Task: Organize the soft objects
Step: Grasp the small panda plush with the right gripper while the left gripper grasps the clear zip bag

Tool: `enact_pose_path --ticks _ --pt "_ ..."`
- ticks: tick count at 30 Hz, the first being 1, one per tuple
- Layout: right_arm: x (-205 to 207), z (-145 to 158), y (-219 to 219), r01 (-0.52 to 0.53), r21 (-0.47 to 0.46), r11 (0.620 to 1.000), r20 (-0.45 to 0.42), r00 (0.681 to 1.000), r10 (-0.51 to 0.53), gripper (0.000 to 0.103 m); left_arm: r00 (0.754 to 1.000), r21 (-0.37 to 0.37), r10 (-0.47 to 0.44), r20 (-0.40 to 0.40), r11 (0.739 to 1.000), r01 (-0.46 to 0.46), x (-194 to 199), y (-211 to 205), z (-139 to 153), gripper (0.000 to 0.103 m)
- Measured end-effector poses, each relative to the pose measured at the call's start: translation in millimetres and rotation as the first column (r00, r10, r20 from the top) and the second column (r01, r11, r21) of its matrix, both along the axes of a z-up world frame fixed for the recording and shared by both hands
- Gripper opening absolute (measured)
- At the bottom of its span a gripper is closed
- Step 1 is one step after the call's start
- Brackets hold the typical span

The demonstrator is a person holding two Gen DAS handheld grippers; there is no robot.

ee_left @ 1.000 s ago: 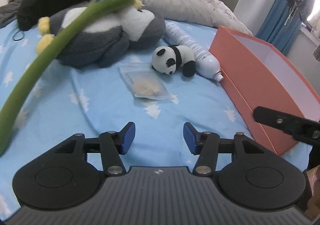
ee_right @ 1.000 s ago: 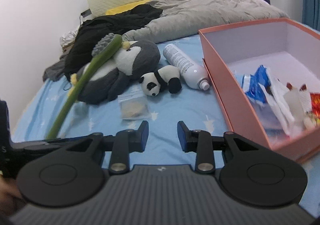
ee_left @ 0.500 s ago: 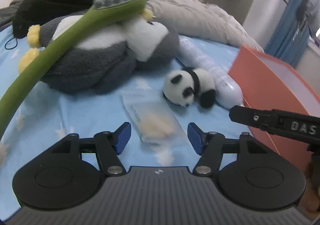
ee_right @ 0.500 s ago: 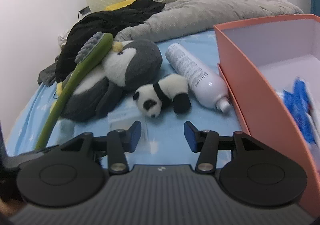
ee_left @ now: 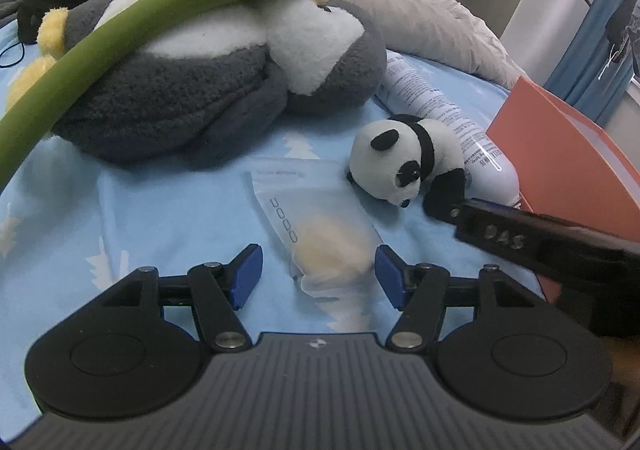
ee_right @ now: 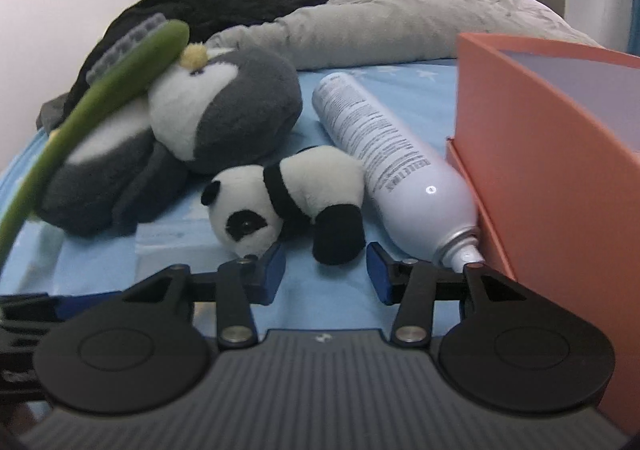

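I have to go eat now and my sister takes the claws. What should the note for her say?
Left claw: open, holding nothing, right over the clear pouch on the blue sheet.
Right claw: jaws closing, nothing gripped yet, the small panda just ahead with its paw near the gap.
Big grey penguin lies behind, a green brush leaning across it. White spray can lies between the panda and the orange box.
Done: no plush toy is lifted.
Left: probably pick up the panda, pouch and penguin, and put them away, perhaps in the box.
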State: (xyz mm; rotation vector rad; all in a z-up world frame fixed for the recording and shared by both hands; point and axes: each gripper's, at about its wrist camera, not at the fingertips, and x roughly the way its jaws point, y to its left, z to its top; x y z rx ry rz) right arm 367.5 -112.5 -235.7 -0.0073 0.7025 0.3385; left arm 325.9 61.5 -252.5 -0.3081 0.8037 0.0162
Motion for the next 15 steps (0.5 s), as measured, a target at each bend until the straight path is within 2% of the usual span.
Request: enact_pose_path --ticks 3,5,8,13,15 --pt "5 -4 3 0.013 -0.026 1.000 0.025 1.000 -0.013 0.043 1.000 0.025 -0.008 0.000 1.000 0.008 2 -4 -1 0.065" --pt "9 -8 5 0.026 -0.046 0.999 0.035 0.999 -0.024 0.043 1.000 0.049 -0.014 -0.002 0.999 0.014 3 -8 -1 0.053" --pt "14 -12 5 0.039 -0.049 0.998 0.033 0.999 -0.038 0.035 1.000 0.065 -0.019 -0.004 0.998 0.019 4 -12 -2 0.044" --pt "10 -8 6 0.049 -0.044 0.998 0.041 0.998 -0.047 0.027 1.000 0.032 -0.010 0.009 0.999 0.010 0 -10 -1 0.024" --pt "4 -3 6 0.041 -0.041 0.998 0.043 0.998 -0.040 0.026 1.000 0.021 -0.004 0.012 1.000 0.004 -5 -8 3 0.023"
